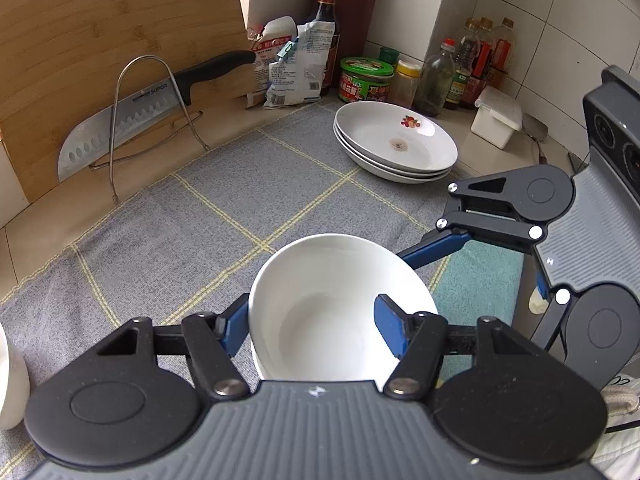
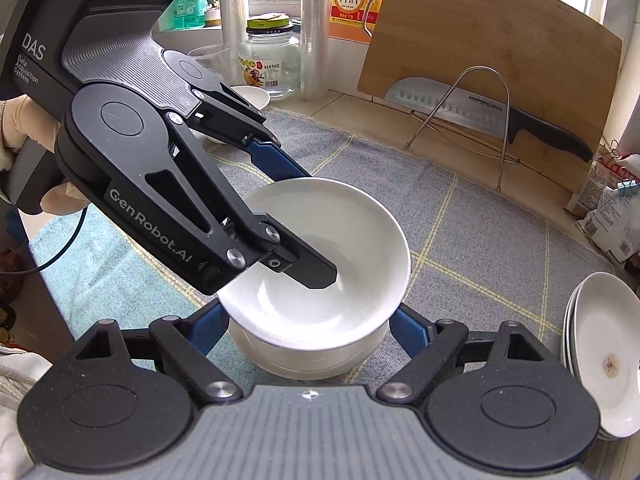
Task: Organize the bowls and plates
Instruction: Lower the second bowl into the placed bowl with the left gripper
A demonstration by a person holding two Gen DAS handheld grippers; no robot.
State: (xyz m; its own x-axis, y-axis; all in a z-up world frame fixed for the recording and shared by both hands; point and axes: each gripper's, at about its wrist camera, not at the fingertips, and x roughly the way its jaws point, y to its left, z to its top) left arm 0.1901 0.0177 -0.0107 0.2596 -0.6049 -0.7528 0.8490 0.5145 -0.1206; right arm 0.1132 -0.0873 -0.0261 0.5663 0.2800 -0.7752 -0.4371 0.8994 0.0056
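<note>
Two white bowls are nested on the grey checked cloth (image 1: 168,240). The upper bowl (image 1: 332,304) sits tilted inside the lower bowl (image 2: 312,356). My left gripper (image 1: 314,328) is shut on the upper bowl, one finger outside its wall and the other inside; in the right wrist view its black fingertip (image 2: 320,272) rests in the hollow. My right gripper (image 2: 312,324) is shut on the lower bowl, a blue finger pressed to each side. A stack of three shallow white plates (image 1: 396,140) lies further back on the cloth, apart from both grippers.
A cleaver (image 1: 120,124) hangs in a wire rack against a leaning bamboo board (image 1: 100,40). Bottles, jars and packets (image 1: 364,80) line the tiled wall, and a white lidded box (image 1: 496,120) stands beside them. Another white bowl (image 2: 250,98) stands near a glass jar (image 2: 272,64).
</note>
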